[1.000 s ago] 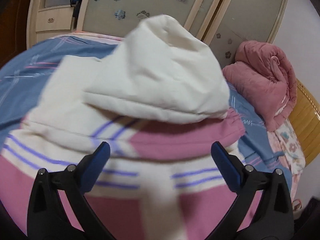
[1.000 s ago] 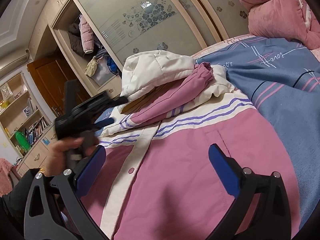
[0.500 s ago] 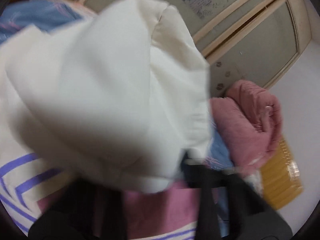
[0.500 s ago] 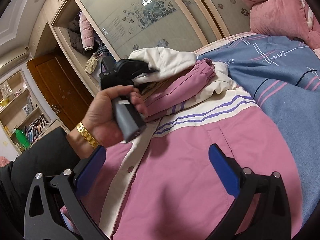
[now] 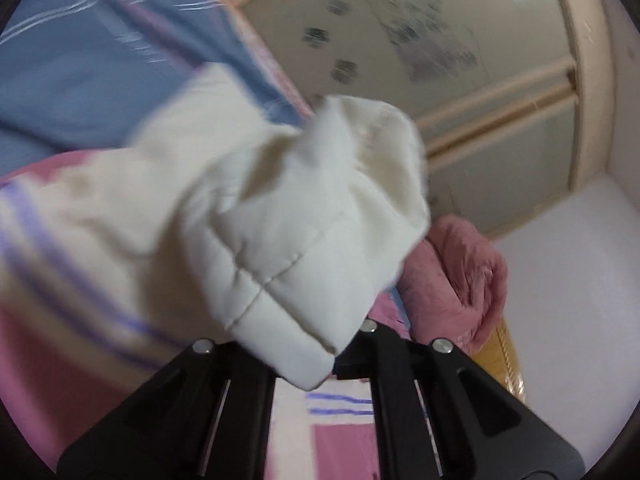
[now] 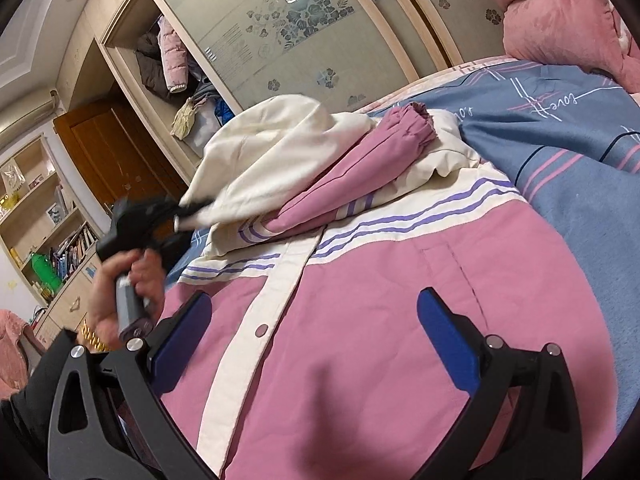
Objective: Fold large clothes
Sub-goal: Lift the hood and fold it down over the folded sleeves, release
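Pink and cream, the padded jacket [image 6: 400, 300] lies front-up across the blue patterned bedspread [image 6: 580, 140], its cream button placket running down the middle and one pink sleeve [image 6: 360, 160] folded over the chest. At the collar end the cream hood [image 5: 304, 216] is lifted off the bed: the left gripper [image 6: 192, 210] has just closed its jaws on the hood's edge, and the left wrist view shows the quilted cream fabric bunched right in front of its black fingers. A hand [image 6: 128, 288] with a gold bracelet and a dark sleeve holds that gripper at the bed's left side. The right gripper [image 6: 316, 344] hovers over the jacket's lower pink panel with its blue pads wide apart, nothing between them. A rolled pink quilt [image 6: 560, 20] sits at the far corner of the bed, before the wardrobe [image 6: 280, 32] with flowered sliding doors.
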### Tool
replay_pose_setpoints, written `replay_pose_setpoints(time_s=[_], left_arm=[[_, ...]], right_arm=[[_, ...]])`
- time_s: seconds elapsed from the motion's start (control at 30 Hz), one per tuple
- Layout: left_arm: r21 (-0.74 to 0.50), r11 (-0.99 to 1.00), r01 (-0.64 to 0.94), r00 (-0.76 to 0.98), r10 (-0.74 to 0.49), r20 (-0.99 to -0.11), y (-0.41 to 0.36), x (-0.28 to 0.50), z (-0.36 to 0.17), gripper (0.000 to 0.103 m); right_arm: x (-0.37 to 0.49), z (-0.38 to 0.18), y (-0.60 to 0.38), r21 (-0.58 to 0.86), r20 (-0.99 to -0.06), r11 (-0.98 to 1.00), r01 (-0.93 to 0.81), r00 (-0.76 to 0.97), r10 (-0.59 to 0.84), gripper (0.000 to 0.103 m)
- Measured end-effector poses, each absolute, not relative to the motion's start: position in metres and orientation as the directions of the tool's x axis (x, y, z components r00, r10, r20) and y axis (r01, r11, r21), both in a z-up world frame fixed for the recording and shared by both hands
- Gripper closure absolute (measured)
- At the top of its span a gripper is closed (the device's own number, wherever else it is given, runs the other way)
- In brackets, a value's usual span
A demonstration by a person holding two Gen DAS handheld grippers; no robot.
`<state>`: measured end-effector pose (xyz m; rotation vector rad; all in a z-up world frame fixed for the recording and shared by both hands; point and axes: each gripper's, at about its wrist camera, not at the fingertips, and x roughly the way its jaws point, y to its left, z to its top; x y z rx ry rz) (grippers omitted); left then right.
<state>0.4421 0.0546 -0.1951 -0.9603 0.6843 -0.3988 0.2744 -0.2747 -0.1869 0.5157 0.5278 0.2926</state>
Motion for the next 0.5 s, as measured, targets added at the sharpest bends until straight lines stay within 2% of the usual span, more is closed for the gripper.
replay_pose_setpoints(time_s=[0.2, 0.37, 0.4, 0.43, 0.5], left_arm=[[-0.842, 0.519, -0.146, 0.596, -0.633, -0.494, 0.040, 0.421, -0.246, 0.096], [-0.885, 0.424, -0.194, 0.503, -0.731, -0.461, -0.017, 0.413, -0.248, 0.094], [-0.881, 0.435, -0.184, 0.482, -0.742, -0.467, -0.031, 0.414, -0.247, 0.089], [-0.871, 0.460, -0.174, 0.466, -0.741, -0.484, -0.043, 0.413, -0.246, 0.079], [-0.817, 0.553, -0.165, 0.466, -0.686, -0.559, -0.053, 0.414, -0.246, 0.072]], right_arm=[[0.278, -0.186, -0.270, 0.529, -0.408, 0.836, -0.144, 0.821, 0.400, 0.001], [0.281, -0.186, -0.270, 0.536, -0.413, 0.834, -0.133, 0.820, 0.396, 0.001], [0.281, -0.186, -0.271, 0.537, -0.413, 0.833, -0.131, 0.820, 0.396, 0.001], [0.280, -0.186, -0.271, 0.540, -0.414, 0.832, -0.128, 0.820, 0.395, 0.001], [0.279, -0.185, -0.271, 0.542, -0.414, 0.831, -0.126, 0.820, 0.395, 0.001]])
